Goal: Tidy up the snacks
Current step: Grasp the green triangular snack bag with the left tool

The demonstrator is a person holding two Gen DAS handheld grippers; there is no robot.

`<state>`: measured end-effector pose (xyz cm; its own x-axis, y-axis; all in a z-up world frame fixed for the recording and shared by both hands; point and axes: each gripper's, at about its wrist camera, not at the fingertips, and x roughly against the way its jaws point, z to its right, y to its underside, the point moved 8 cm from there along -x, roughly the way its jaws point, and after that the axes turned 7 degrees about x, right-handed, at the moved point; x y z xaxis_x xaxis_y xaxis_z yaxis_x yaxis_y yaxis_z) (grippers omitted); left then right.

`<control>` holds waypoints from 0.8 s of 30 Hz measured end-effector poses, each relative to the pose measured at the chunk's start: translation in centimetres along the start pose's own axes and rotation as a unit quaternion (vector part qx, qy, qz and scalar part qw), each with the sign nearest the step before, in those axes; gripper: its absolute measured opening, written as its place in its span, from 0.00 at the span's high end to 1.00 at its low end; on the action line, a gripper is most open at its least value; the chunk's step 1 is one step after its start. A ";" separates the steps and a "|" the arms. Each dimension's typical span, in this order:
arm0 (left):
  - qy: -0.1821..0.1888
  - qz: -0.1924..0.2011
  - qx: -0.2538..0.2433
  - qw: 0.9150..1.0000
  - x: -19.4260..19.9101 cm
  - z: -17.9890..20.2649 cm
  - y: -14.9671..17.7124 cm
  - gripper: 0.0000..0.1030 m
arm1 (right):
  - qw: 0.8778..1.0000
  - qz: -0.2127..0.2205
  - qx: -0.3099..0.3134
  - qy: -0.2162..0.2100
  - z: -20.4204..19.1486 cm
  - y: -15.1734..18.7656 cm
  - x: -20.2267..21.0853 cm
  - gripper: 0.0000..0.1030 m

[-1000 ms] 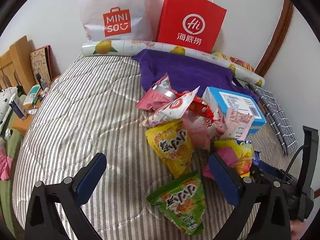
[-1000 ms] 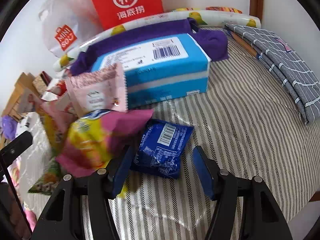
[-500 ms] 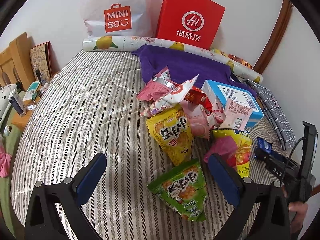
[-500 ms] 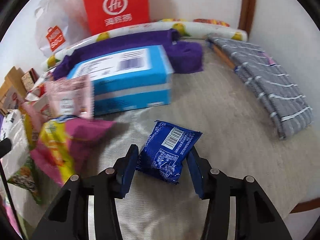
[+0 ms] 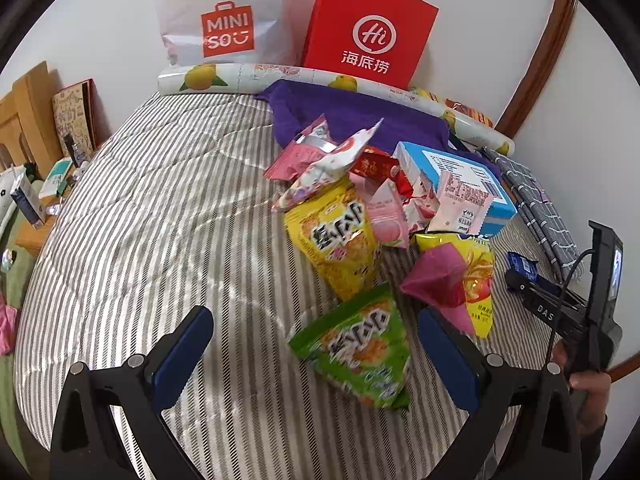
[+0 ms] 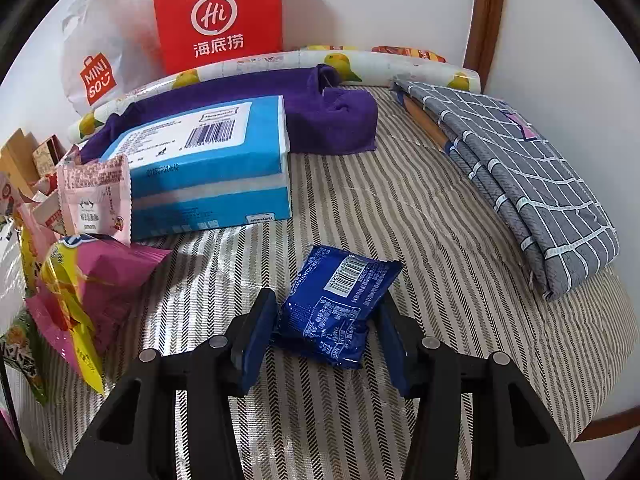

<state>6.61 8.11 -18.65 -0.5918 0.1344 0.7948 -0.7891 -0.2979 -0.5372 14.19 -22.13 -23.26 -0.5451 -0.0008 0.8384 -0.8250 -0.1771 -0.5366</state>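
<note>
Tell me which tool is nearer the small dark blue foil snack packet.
Right. The right tool has the small dark blue foil snack packet between its fingers; the left tool hovers open over the green snack bag, across the pile.

"MINISO" on white bag (image 5: 224, 20), "Hi" on red bag (image 5: 370, 28)

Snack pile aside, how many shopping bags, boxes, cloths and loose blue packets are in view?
Shopping bags: 2, white bag and red bag
Boxes: 1, blue box
Cloths: 2, purple cloth and grey check cloth
Loose packets: 1, blue packet
Total: 6
</note>
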 end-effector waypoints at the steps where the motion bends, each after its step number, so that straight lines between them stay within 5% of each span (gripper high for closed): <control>1: 0.004 -0.002 -0.001 1.000 0.1 -0.1 0.2 0.01 | 1.000 0.002 0.000 0.002 0.0 0.0 0.0 0.51; 8: 0.029 -0.023 -0.006 0.999 -0.4 0.9 1.5 0.01 | 1.000 0.000 -0.011 0.001 0.1 0.2 0.1 0.51; 18: -0.028 -0.038 -0.037 0.998 -3.2 1.6 2.5 0.02 | 1.000 -0.002 -0.007 -0.006 -0.2 1.0 0.6 0.51; 24: -0.012 -0.034 -0.050 0.998 -2.7 1.6 2.4 0.36 | 1.000 -0.008 -0.006 -0.003 -0.4 0.9 0.6 0.51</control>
<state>6.59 5.49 -21.66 -0.5332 0.1290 0.8361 -0.8405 -0.1936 -0.5061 13.10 -21.91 -23.28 -0.5311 -0.0037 0.8473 -0.8353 -0.1650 -0.5244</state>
